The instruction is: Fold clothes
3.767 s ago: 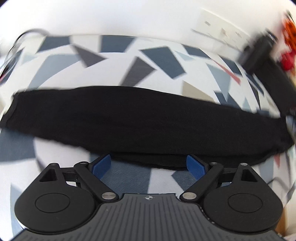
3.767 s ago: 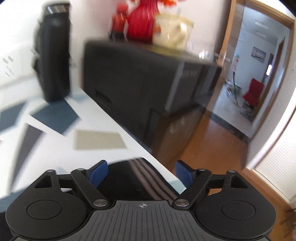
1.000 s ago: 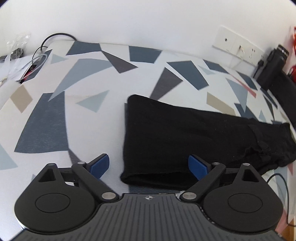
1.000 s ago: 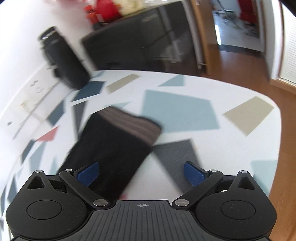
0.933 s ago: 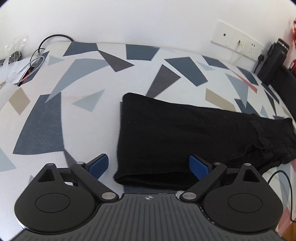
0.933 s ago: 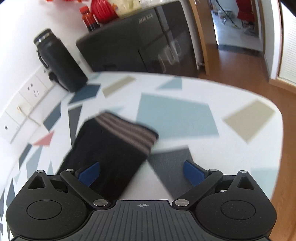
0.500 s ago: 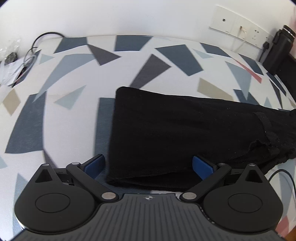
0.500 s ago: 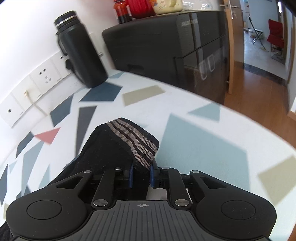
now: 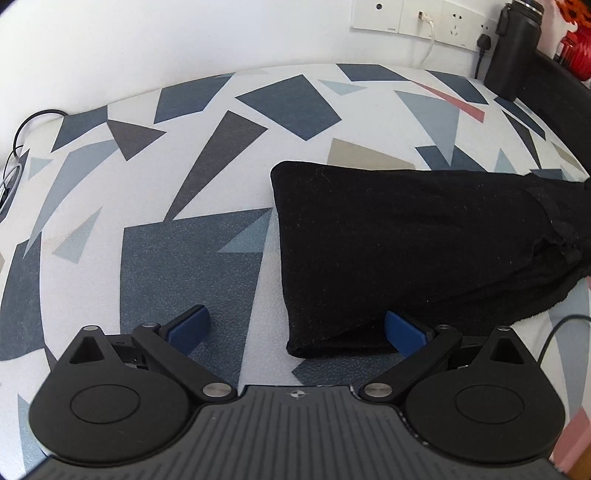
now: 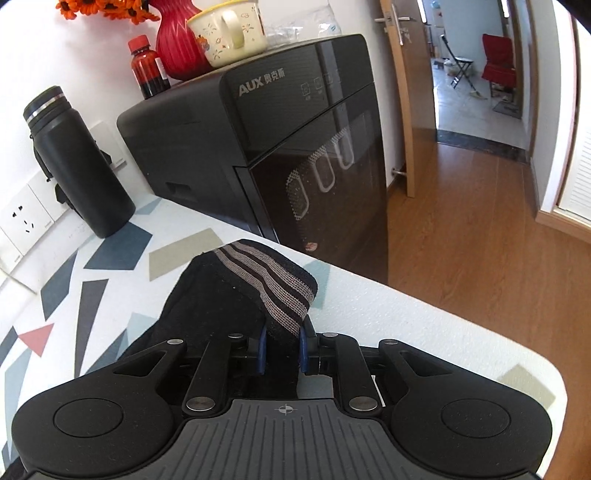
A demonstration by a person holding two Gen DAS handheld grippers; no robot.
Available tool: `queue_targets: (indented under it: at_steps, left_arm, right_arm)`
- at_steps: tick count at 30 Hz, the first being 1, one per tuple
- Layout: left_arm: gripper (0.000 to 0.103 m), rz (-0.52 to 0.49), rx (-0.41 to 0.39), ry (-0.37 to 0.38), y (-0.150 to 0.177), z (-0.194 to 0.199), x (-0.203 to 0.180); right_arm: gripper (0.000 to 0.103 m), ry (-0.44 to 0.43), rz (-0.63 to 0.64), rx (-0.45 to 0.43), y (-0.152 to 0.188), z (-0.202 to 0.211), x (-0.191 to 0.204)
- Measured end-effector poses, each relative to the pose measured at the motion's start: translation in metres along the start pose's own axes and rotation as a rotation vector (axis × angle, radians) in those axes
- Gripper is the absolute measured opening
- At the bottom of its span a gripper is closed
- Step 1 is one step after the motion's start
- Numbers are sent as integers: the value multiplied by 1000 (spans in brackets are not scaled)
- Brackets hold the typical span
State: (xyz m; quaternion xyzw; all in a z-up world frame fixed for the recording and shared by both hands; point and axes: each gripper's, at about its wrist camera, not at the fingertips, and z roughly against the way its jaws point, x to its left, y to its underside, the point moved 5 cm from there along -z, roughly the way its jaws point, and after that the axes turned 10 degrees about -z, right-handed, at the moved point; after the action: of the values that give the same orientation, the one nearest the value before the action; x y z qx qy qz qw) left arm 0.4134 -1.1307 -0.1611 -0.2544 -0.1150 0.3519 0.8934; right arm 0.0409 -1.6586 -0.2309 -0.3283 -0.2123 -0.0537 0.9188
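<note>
Black knit garment (image 9: 424, 243), folded into a long soft band, is lying across the table (image 9: 192, 266) with its geometric print of grey, blue, tan and red shards on white. We are holding the left gripper (image 9: 295, 326) with its jaws spread wide over the near corner of the squared-off end, the blue pads (image 9: 190, 325) not pressing the cloth. We are pinching the other end with the right gripper (image 10: 282, 345), its jaws drawn narrow on the ribbed cuff (image 10: 275, 284) banded in grey stripes, which is rising off the tabletop. Just beyond, a matte black flask (image 10: 79, 166) is standing by the wall sockets (image 10: 22, 218). A glossy black AUX cabinet (image 10: 266, 140) is carrying a red vase (image 10: 177, 40) holding orange flowers (image 10: 99, 9), a red bottle (image 10: 147, 68) and a cream mug (image 10: 231, 31) whose contents we cannot see.
</note>
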Motion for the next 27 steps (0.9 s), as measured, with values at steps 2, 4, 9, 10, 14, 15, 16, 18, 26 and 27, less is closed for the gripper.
queue_targets:
  at_steps: [2,4,9,10,14,15,16,18,26,27]
  left_arm:
    - [102,-12,0,4,-1,0,-1]
    - [103,12,-10,15,1,4,8]
    - [103,143,-50,58,12,23,54]
    - [103,154,-52,67,15,26,61]
    - [103,204,-72,28,31,37,88]
    - [102,226,-76,31,35,39,94]
    - [102,248,-78,36,40,40,100]
    - [102,272,-76,43,47,43,108]
    - [102,291,-66,62,70,52,126]
    - [102,288,-68,68,71,52,127]
  right_arm:
    - [15,-12,9,-12,0,8,6]
    - [15,-31,43,-31,2,21,18]
    - [15,-103,155,-83,11,62,57]
    - [15,-133,192,-91,16,73,70]
    - [15,-289,401,-95,57,121,136]
    - [15,-333,453,-88,71,131,154]
    - [15,-379,502,-79,85,141,171]
    - [15,-487,574,-38,120,158,201]
    - [15,-652,826,255,290,145,277]
    - [16,-642,843,281,306,141,278]
